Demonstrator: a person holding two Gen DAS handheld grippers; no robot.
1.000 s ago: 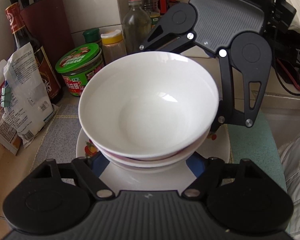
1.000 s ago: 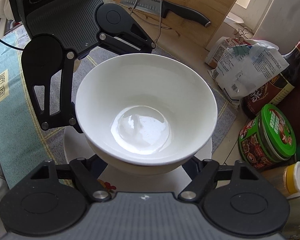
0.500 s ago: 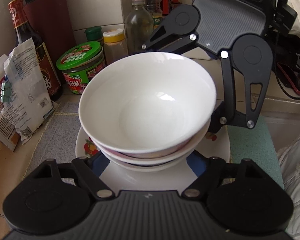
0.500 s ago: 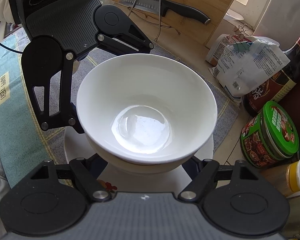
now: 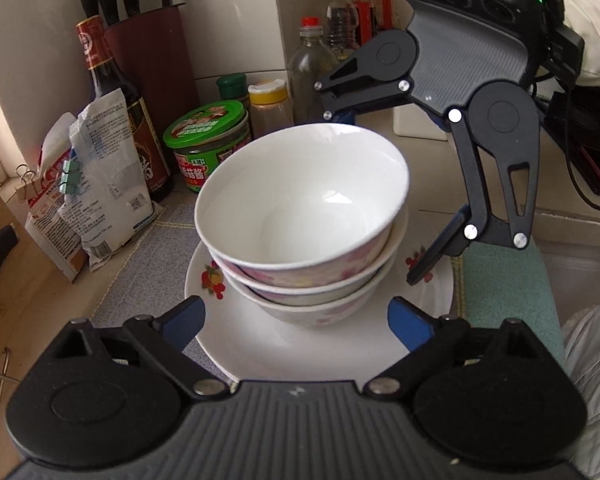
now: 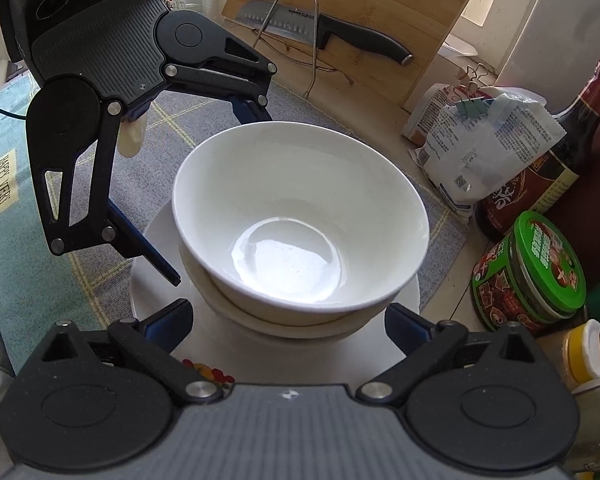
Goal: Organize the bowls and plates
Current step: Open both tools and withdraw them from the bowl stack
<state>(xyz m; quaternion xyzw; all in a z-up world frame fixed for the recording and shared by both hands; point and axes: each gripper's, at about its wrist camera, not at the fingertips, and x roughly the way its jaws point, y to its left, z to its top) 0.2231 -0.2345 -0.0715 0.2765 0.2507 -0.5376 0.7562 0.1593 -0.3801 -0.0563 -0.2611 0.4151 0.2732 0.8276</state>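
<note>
As both jaws sprang wide, the bowl stack stood free.

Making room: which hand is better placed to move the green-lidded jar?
Right, probably. Both just opened, white ceramic bowls between their jaws; right gripper sits nearest the green-lidded jar, left gripper opposite.

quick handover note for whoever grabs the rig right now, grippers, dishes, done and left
Left gripper: open, jaws just widened, nothing between the pads.
Right gripper: open, jaws just widened too, either side of the stack without gripping.
Dishes: three nested bowls sit stacked on the flowered plate, on the grey mat.
Done: bowls stacked and released.
Left: no other plates or bowls in view; back both grippers away.
</note>
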